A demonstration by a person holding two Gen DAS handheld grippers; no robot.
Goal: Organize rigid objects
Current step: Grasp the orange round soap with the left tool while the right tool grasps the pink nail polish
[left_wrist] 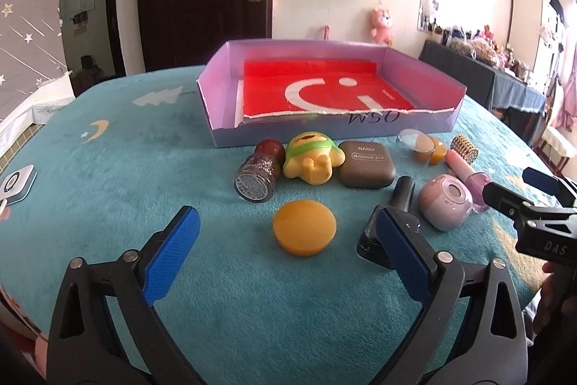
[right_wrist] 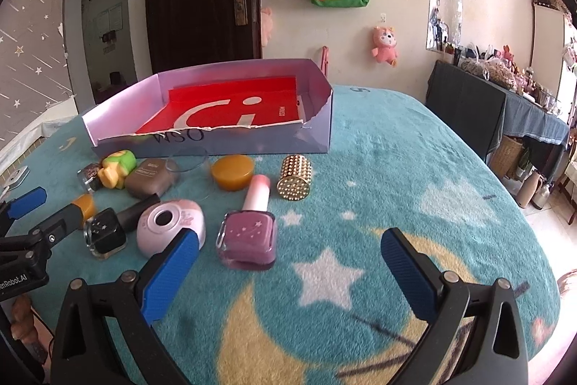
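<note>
A lilac box (left_wrist: 223, 132) (right_wrist: 317, 139) with a red bag inside stands at the back of the table. In front of it lie a glitter bottle (left_wrist: 258, 174), a yellow-green toy (left_wrist: 310, 161) (right_wrist: 117, 168), a brown case (left_wrist: 366, 166) (right_wrist: 149, 181), an orange disc (left_wrist: 304, 231), a black polish bottle (left_wrist: 393, 219) (right_wrist: 108, 233), a pink round device (left_wrist: 445, 201) (right_wrist: 169, 226), a purple polish bottle (right_wrist: 249, 233) and a gold studded cylinder (right_wrist: 295, 181). My left gripper (left_wrist: 288, 240) is open around the orange disc. My right gripper (right_wrist: 288, 262) is open, just right of the purple bottle.
A second orange disc (right_wrist: 232, 172) and a clear lid (right_wrist: 189, 161) lie near the box front. A white device (left_wrist: 16, 183) sits at the table's left edge. A dark side table (right_wrist: 468, 107) stands to the right.
</note>
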